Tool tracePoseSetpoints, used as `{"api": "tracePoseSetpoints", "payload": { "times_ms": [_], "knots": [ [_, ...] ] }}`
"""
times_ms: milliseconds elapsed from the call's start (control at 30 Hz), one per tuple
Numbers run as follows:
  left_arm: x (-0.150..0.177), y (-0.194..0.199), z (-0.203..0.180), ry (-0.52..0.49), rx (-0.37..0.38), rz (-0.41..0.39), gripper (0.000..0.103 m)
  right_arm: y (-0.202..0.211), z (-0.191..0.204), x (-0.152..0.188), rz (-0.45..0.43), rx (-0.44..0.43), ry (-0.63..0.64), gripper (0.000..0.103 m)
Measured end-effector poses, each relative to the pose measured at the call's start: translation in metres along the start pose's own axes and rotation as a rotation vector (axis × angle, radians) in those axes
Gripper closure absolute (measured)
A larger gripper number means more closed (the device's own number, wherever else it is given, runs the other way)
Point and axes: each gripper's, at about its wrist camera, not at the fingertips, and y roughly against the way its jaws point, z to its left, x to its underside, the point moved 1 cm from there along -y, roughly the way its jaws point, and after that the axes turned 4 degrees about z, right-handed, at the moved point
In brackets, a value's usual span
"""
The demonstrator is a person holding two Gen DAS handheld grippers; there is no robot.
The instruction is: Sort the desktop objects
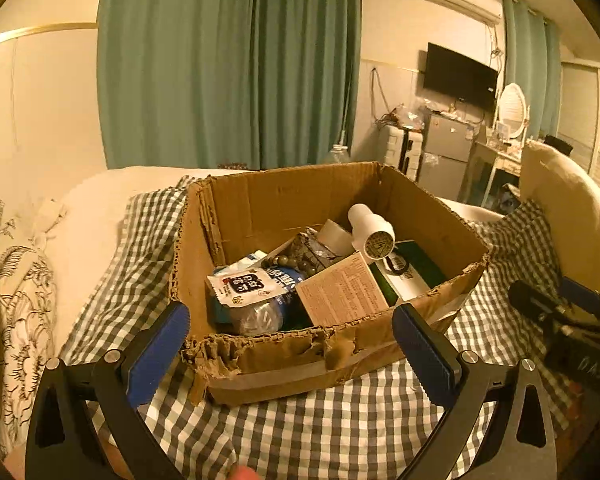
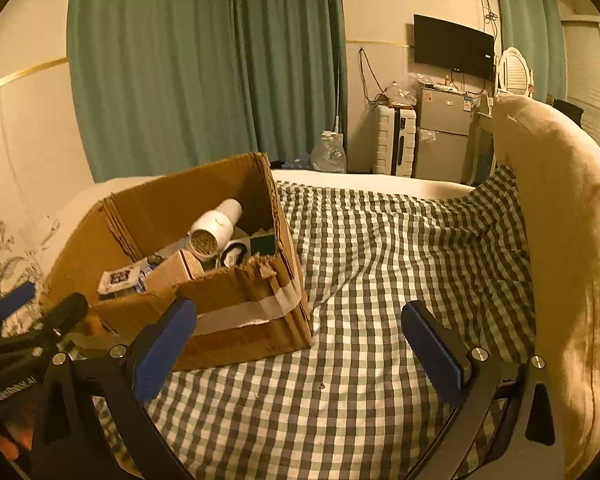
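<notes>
Jaws on both our grippers stand spread wide with nothing between them. Our left gripper (image 1: 290, 340) hangs before the near wall of the box (image 1: 300, 356), its blue pads (image 1: 160, 352) flanking that torn, taped edge without touching it. Our right gripper (image 2: 300, 344) points at bare checked cloth (image 2: 380, 260) just right of the box (image 2: 244, 320); its left pad overlaps the box's front corner in the view, though we cannot tell whether it touches.

We see the box resting on the cloth, which covers a bed. Inside it lie a white bottle (image 1: 370, 226) tipped on its side with its round end towards us, a tan carton (image 1: 340, 294), a white packet (image 1: 244, 286) with dark print, a clear plastic bottle (image 1: 260, 316) under the packet, a string of dark beads (image 1: 296, 264), and a green-and-white pack (image 1: 408, 272) by the right wall.

A cream pillow (image 2: 572, 220) stands at the right of the cloth. Green curtains (image 1: 228, 60) hang behind the bed.
</notes>
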Motion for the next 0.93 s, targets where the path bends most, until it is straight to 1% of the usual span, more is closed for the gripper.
{"api": "tracePoseSetpoints", "payload": {
  "times_ms": [67, 167, 333, 533, 800, 933],
  "knots": [
    [0.0, -0.001, -0.002, 0.003, -0.045, 0.017, 0.0, -0.004, 0.003, 0.003, 0.013, 0.007, 0.012, 0.0],
    [0.0, -0.003, -0.003, 0.012, -0.064, 0.01, 0.0, -0.009, 0.006, 0.005, 0.019, 0.01, 0.024, 0.0],
    [0.003, -0.008, -0.001, 0.012, -0.058, 0.026, 0.0, -0.016, 0.011, 0.008, 0.037, 0.004, 0.046, 0.0],
    [0.003, -0.007, -0.001, 0.006, -0.047, 0.02, 0.0, -0.02, 0.016, 0.011, 0.059, -0.002, 0.068, 0.0],
    [0.004, -0.006, -0.004, -0.012, -0.004, 0.024, 0.0, -0.022, 0.017, 0.013, 0.064, 0.002, 0.069, 0.0],
    [0.004, -0.008, -0.006, -0.021, -0.027, 0.031, 0.0, -0.022, 0.016, 0.013, 0.066, 0.005, 0.062, 0.0]
  ]
}}
